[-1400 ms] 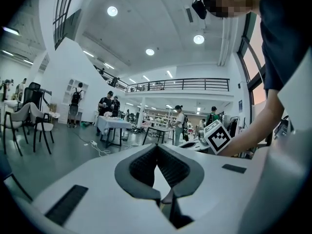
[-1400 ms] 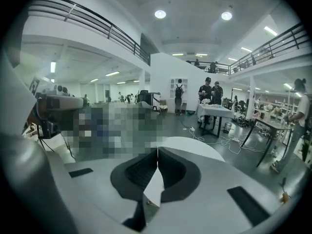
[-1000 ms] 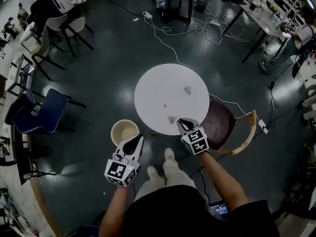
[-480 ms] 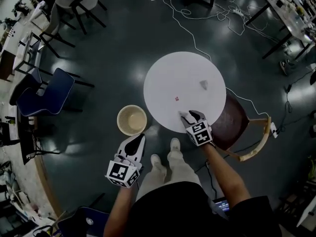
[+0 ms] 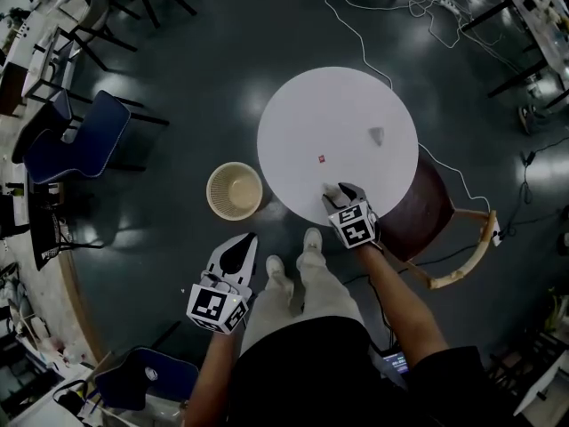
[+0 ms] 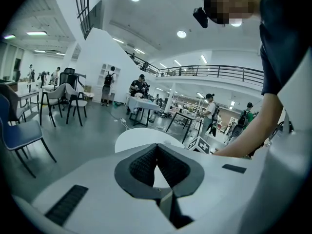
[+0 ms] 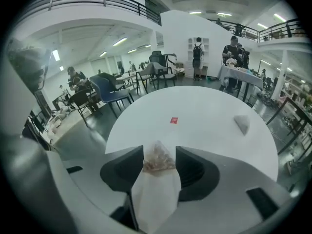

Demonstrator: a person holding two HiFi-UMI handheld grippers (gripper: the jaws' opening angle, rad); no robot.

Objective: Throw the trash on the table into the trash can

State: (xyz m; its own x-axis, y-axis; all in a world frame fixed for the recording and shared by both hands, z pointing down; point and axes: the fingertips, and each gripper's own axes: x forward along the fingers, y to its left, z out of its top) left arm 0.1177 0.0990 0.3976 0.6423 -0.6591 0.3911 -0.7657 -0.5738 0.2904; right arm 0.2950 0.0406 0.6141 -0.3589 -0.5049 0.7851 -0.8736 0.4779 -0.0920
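Note:
A round white table (image 5: 329, 105) carries three bits of trash. A small pyramid bag with brown contents (image 7: 157, 162) lies near the front edge. A tiny red scrap (image 5: 321, 158) lies in the middle, and a second grey pyramid bag (image 5: 377, 135) at the right. My right gripper (image 5: 336, 191) points down at the near bag; its jaws have just been opening and stand apart with the bag between them. My left gripper (image 5: 238, 245) hangs over the floor, shut and empty. The beige trash can (image 5: 213, 178) stands on the floor left of the table.
A brown wooden chair (image 5: 418, 216) is tucked at the table's right. A blue chair (image 5: 76, 145) stands far left, another (image 5: 147, 376) at the bottom left. White cables (image 5: 356, 7) trail over the dark floor beyond the table. The person's feet (image 5: 311, 238) are by the table.
My right gripper has come down over the near pyramid bag and its jaws have spread from shut to wide. My left gripper has sunk lower beside the leg.

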